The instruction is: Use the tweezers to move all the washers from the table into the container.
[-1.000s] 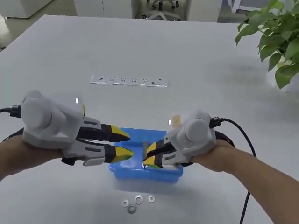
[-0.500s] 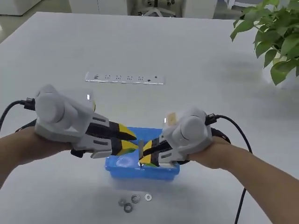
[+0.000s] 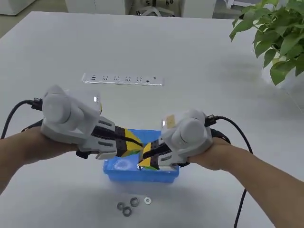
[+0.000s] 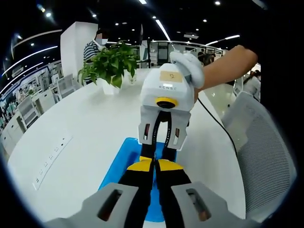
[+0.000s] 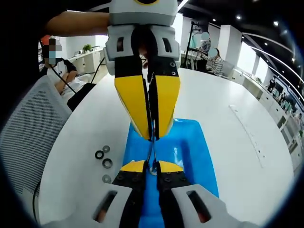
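Closing in from the left, the left gripper (image 3: 137,144) now meets the right gripper (image 3: 144,159) tip to tip over the container (image 3: 119,167). Both clamp the tweezers (image 5: 152,151) between them. Washers (image 3: 134,202) lie on the table (image 3: 199,76) just near of the container, below both tips. Far side lies open up to a power strip (image 3: 122,79).

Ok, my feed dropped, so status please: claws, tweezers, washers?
Left claw and right claw both shut on tweezers over blue container. Four washers on table beside it. Path clear.
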`<state>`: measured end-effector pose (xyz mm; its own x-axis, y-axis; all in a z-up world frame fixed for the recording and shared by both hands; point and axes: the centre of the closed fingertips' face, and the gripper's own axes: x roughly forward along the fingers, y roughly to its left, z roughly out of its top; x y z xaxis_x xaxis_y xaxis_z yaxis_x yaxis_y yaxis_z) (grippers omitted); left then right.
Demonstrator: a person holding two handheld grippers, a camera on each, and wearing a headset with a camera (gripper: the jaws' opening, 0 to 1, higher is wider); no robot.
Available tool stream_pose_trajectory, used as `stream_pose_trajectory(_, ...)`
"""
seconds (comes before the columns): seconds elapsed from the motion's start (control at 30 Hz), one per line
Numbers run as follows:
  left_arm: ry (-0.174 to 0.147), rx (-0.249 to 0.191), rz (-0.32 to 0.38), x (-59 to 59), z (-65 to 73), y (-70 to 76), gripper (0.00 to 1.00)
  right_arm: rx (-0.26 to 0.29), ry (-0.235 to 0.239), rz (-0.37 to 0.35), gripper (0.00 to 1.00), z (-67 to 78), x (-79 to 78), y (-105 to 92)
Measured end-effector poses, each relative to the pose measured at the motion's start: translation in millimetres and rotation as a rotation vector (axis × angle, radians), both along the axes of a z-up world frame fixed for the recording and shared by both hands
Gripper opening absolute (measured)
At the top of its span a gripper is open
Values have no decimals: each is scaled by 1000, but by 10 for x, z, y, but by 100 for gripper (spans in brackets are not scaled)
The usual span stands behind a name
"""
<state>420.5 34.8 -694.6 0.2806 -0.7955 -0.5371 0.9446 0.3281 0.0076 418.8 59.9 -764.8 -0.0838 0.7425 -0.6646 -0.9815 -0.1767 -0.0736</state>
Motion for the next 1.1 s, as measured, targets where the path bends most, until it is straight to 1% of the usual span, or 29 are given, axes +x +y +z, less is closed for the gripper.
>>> stream_pose_trajectory(0.1, -1, 0, -1, 1, 1, -5, 6, -3, -1, 4, 9, 2, -2, -2)
stream_pose_trajectory(0.17, -11, -5, -1, 14, 15, -21, 7, -1, 2, 3, 9, 1, -2, 4)
stream_pose_trajectory(0.37, -11, -4, -10, 9, 9, -41, 6, -2, 0, 4, 9, 3, -11, 13)
stream_pose_trajectory(0.47, -19, -1, -18, 9, 6, -38, 6, -2, -2, 2, 10, 0, -15, 13)
stream_pose_trajectory(0.63, -31, 7, -20, 16, 7, -33, 5, -6, -16, 2, 11, -1, -2, 10)
stream_pose_trajectory(0.77, -32, 11, -23, 9, 7, -42, 5, -7, -22, -4, 12, 8, 4, 2)
stream_pose_trajectory(0.9, -33, 13, -24, 2, 12, -47, 5, 0, -28, -14, 14, 45, 12, -6)
stream_pose_trajectory(1.1, -37, 8, -22, 3, 49, -56, 5, 16, -18, -49, 18, 125, 36, -37)
